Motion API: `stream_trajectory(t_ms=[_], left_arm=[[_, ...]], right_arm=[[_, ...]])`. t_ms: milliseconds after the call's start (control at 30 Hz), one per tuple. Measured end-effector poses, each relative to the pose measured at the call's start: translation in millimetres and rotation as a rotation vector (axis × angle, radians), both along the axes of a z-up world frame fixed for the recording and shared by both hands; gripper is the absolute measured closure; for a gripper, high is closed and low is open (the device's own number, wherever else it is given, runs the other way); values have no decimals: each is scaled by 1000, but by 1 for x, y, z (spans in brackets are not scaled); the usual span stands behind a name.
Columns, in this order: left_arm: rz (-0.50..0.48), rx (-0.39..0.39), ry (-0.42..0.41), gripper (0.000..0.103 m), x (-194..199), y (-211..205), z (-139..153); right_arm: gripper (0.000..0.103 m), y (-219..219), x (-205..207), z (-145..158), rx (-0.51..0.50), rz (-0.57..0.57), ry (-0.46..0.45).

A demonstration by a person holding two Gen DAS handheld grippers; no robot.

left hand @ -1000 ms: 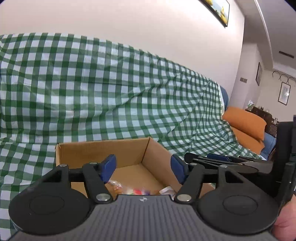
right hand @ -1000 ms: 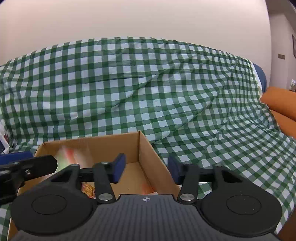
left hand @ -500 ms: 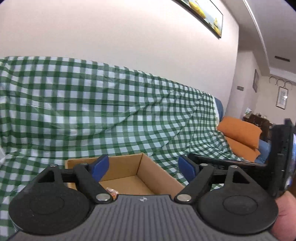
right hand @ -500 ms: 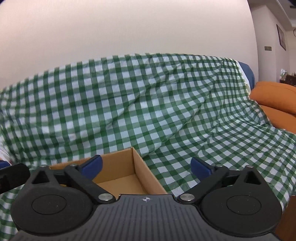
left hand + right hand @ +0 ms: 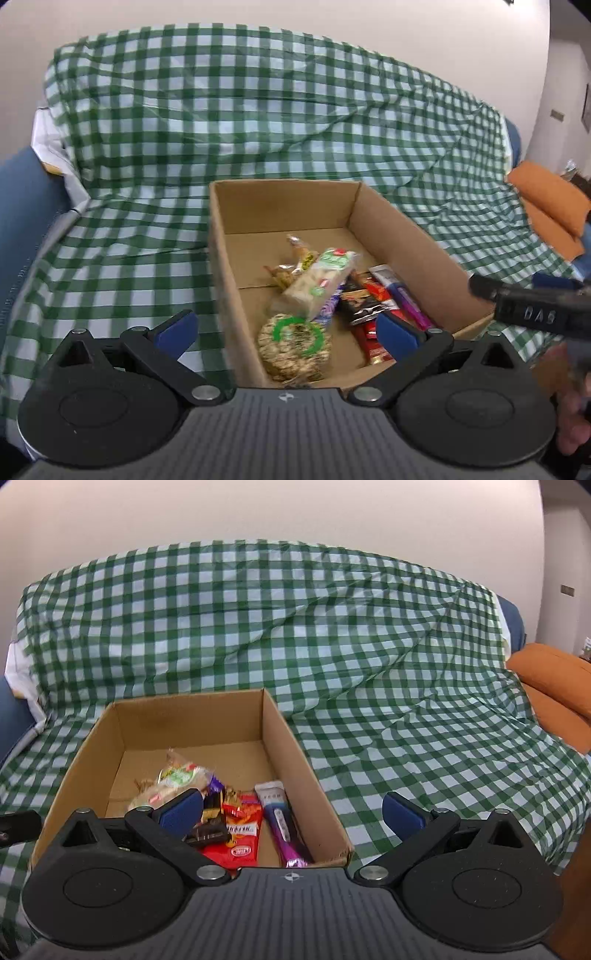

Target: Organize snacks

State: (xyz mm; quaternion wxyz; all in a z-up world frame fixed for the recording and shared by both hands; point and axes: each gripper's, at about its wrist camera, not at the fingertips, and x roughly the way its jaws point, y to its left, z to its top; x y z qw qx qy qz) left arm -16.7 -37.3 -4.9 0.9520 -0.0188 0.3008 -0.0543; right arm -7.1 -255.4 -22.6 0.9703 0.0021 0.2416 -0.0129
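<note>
An open cardboard box (image 5: 399, 236) sits on a sofa under a green checked cloth (image 5: 258, 122). It holds several snacks: a round oat cake pack (image 5: 293, 345), a long cracker pack (image 5: 317, 282), red bars (image 5: 376, 295) and a purple bar (image 5: 406, 299). My left gripper (image 5: 286, 334) is open and empty above the box's near end. In the right wrist view the box (image 5: 295, 746) holds a red wafer bar (image 5: 240, 834) and the purple bar (image 5: 282, 825). My right gripper (image 5: 291, 812) is open and empty over the box's right wall.
Orange cushions (image 5: 550, 203) lie at the far right of the sofa, also in the right wrist view (image 5: 554, 686). The right gripper's finger (image 5: 528, 299) juts in at the right of the left wrist view. A blue armrest (image 5: 22, 192) stands at left.
Both grippers have opened wider, pulled back and tilted down. The box's inside and the snacks in it now show fully.
</note>
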Motion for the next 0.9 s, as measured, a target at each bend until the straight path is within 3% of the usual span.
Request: stream_trajectory(t_ms=[100, 300, 633, 900], left_arm=[[-6, 38, -3, 0, 1, -5, -5], [3, 7, 30, 0, 5, -5, -13], [62, -33, 90, 0, 23, 9, -22], [53, -38, 104, 0, 26, 5, -24]], right_arm=[[1, -1, 1, -2, 13, 16, 11], [1, 4, 11, -2, 48, 7, 15], [1, 27, 31, -6, 20, 41, 65], [1, 33, 34, -9, 2, 62, 93]])
